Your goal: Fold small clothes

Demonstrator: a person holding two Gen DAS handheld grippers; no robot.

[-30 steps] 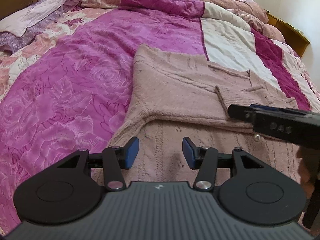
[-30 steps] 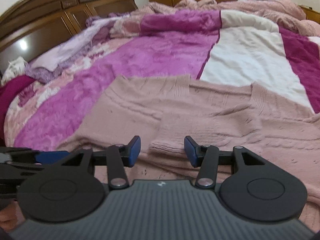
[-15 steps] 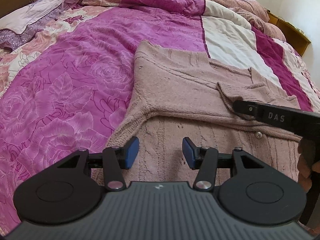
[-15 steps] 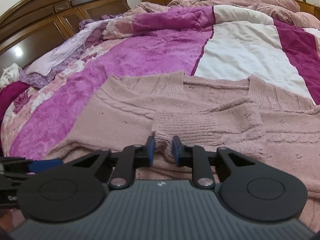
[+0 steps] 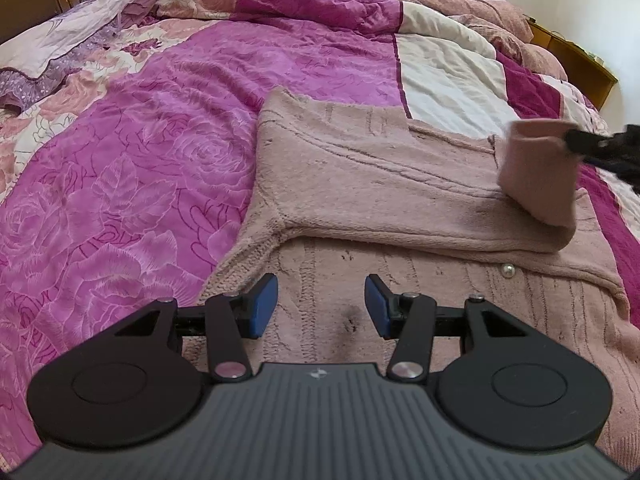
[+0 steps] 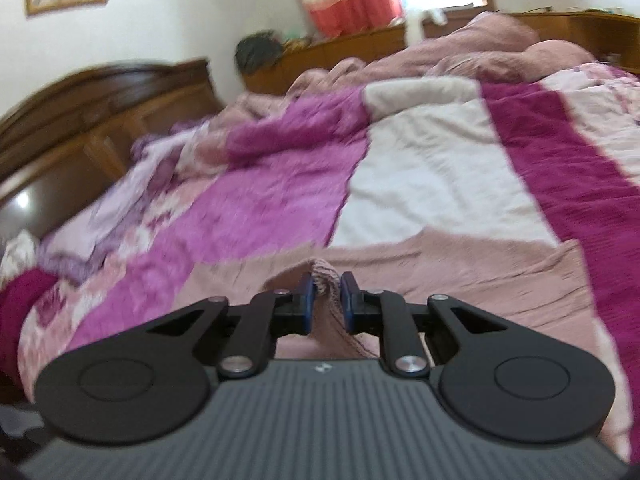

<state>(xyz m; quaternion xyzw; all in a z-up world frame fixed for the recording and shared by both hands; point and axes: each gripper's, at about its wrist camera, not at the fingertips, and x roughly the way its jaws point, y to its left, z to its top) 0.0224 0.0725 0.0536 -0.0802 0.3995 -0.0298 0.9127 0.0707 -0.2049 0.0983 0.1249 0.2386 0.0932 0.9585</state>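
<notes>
Two grippers at work over the pink cardigan (image 5: 380, 184), spread flat on the bedspread (image 5: 140, 152) for folding. Right gripper (image 6: 327, 294) is clamped on the sleeve cuff (image 5: 536, 168), lifted clear, likely to carry it across the body. Left gripper (image 5: 322, 306) hangs low above the knit, jaws wide apart, gripping nothing.

sweater (image 5: 360, 184) on bedspread (image 5: 140, 168) — headboard (image 6: 80, 120) behind

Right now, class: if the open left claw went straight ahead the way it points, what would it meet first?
Most likely the pink knitted cardigan: the left claw hovers open above its ribbed body, pointing towards the folded-over sleeve. Depth is hard to judge.
</notes>
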